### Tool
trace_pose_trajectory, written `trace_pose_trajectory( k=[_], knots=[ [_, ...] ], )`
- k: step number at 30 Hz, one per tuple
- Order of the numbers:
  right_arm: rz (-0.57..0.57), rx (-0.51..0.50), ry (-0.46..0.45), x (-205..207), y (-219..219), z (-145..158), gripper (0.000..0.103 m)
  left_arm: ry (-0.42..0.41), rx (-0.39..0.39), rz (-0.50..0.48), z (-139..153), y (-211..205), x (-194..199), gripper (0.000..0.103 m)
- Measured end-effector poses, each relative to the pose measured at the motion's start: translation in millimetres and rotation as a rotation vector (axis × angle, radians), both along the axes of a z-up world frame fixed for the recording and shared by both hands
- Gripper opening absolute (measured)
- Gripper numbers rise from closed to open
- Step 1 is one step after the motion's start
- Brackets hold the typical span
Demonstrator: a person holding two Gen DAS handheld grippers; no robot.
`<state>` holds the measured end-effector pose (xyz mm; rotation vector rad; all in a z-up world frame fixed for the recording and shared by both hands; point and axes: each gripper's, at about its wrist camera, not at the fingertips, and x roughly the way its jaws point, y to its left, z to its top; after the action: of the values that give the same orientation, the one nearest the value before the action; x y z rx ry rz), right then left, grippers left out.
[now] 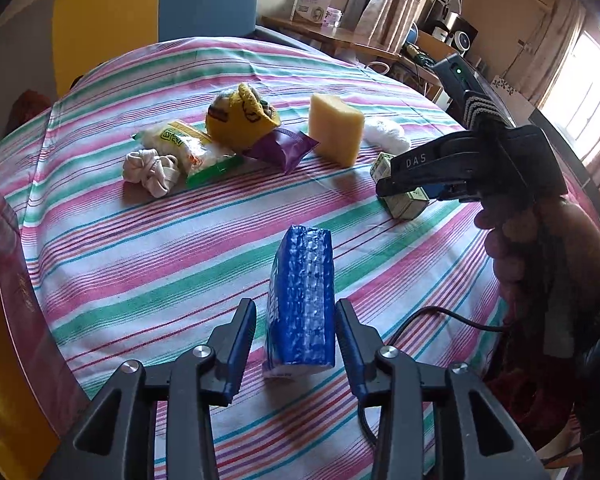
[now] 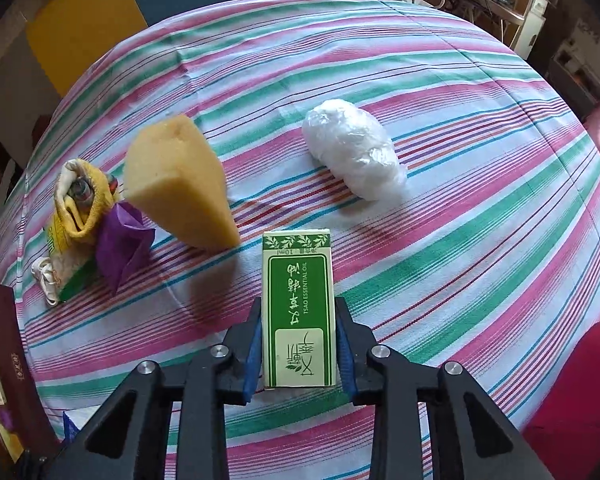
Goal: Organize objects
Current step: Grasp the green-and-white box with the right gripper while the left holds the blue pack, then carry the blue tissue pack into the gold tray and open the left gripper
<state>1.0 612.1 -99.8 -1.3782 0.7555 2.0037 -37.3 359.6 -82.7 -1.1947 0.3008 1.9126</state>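
A blue tissue pack (image 1: 304, 292) stands on end on the striped tablecloth (image 1: 140, 264), between the fingers of my left gripper (image 1: 295, 312). The jaws stand open, with a gap showing on the left side of the pack. A green and white essential-oil box (image 2: 298, 312) lies flat on the cloth, and my right gripper (image 2: 299, 308) is shut on its long sides. In the left wrist view the right gripper (image 1: 384, 190) comes down on that box (image 1: 410, 204) at the right, held by a person's hand (image 1: 540, 248).
A yellow sponge (image 2: 180, 184) stands beside the box, with a white plastic bundle (image 2: 354, 156) behind it. Further left lie a yellow cloth (image 1: 240, 120), a purple packet (image 1: 286, 148), a noodle packet (image 1: 188, 146) and a knotted white cloth (image 1: 152, 170). A dark red box (image 1: 12, 280) edges the left.
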Motion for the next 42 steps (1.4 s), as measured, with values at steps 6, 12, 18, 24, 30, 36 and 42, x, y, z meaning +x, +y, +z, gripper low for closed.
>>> trace_pose_trajectory(
  k=[6,12,18,24,30,36,42],
  knots=[
    [0.000,0.004,-0.006,0,-3,-2,0.034,0.023,-0.010,-0.009,-1,3,6,0.029],
    [0.022,0.027,-0.013,-1,-5,-4,0.037,0.037,0.001,0.000,2,-5,8,0.025],
    [0.079,0.101,-0.068,-9,-13,-4,0.034,0.034,0.036,0.031,15,-28,15,0.024],
    [0.102,0.129,-0.079,-10,-15,-5,0.033,0.059,0.102,0.101,48,-67,14,0.024],
    [0.125,0.156,-0.093,-11,-20,-5,0.033,0.089,0.134,0.293,74,-138,-22,0.025],
    [0.135,0.159,-0.094,-13,-25,-3,0.032,0.038,0.089,0.608,59,-231,-99,0.024],
    [0.143,0.164,-0.096,-10,-31,-1,0.032,0.015,0.008,0.771,33,-277,-154,0.024]
  ],
)
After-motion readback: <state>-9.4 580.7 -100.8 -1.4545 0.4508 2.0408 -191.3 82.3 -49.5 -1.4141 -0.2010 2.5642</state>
